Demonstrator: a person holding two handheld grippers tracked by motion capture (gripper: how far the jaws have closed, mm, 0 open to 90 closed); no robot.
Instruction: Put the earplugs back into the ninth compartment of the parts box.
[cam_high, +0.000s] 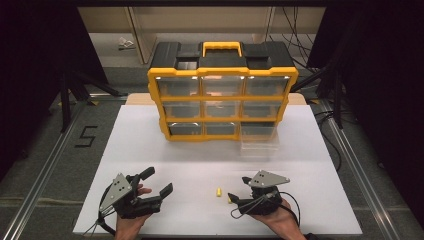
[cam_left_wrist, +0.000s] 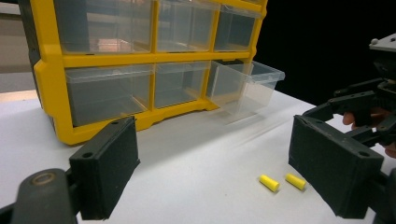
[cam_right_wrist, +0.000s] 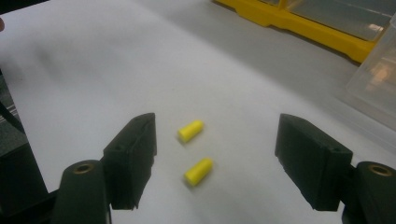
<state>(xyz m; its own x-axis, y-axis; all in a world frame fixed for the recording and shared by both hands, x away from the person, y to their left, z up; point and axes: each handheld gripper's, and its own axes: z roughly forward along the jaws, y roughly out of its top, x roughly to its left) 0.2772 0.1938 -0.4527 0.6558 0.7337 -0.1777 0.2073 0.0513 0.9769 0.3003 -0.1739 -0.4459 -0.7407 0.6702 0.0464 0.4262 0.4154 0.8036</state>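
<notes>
Lying on the white surface (cam_high: 150, 145), near its front edge, are two small yellow plugs, close together but apart: the farther yellow plug (cam_right_wrist: 190, 130) and the nearer yellow plug (cam_right_wrist: 199, 171), both on their sides.

Right gripper (cam_high: 239, 189): hovering just beside the plugs in the high view; in the right gripper view both plugs are sitting between its jaws, which are standing spread and touching neither.

Left gripper (cam_high: 156, 181): resting at the front left of the surface, well apart from the plugs, its jaws standing wide and holding nothing.

Yellow-and-black drawer organiser (cam_high: 222, 95): standing upright at the back of the surface, its clear drawers facing the person.

Clear drawer (cam_high: 259, 141): sticking out of the organiser's bottom right slot; whether it is fully out I cannot tell.

Grey floor (cam_high: 45, 150): showing around the surface, bearing a black numeral.
</notes>
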